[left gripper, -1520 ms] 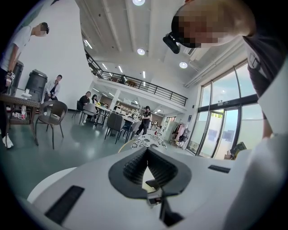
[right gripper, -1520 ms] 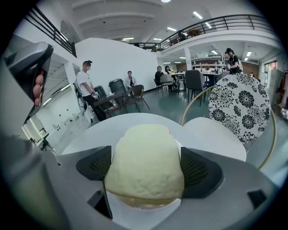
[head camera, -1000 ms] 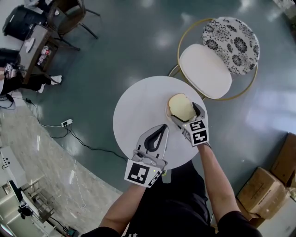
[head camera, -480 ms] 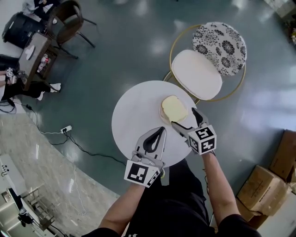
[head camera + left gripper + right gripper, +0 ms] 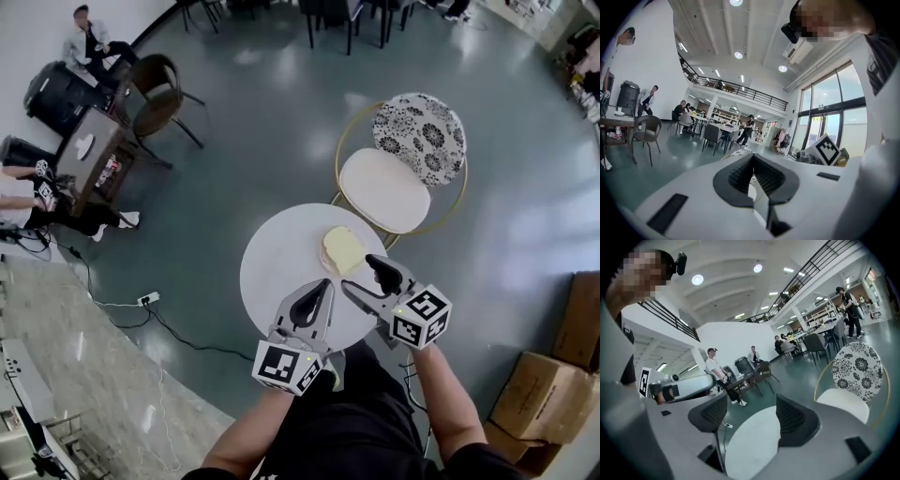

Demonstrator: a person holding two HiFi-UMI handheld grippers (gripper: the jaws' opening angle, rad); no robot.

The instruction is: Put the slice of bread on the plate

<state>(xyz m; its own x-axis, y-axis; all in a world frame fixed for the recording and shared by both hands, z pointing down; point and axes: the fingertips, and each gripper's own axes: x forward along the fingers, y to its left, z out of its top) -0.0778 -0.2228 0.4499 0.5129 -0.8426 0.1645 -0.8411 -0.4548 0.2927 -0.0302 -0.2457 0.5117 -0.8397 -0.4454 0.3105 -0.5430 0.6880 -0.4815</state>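
A pale yellow slice of bread (image 5: 341,250) lies on a small white plate (image 5: 323,260) at the right side of the round white table (image 5: 281,272). My right gripper (image 5: 366,278) hovers near the bread, above the table's near right edge. Its jaws are closing, with only the tabletop (image 5: 750,441) showing between them in the right gripper view. My left gripper (image 5: 321,289) hangs over the table's near edge with its fingertips together, and the left gripper view shows its pads (image 5: 740,173) meeting on nothing.
A gold-framed chair with a white seat (image 5: 384,190) and a floral back (image 5: 419,139) stands just behind the table. Cardboard boxes (image 5: 544,394) sit on the floor at right. Chairs, a small table and people (image 5: 89,42) are far left. A cable (image 5: 178,333) runs over the floor.
Both grippers have risen from the table. The right one has drawn back from the bread, which stays on the plate, and its jaws stand narrower. The table looks smaller and farther.
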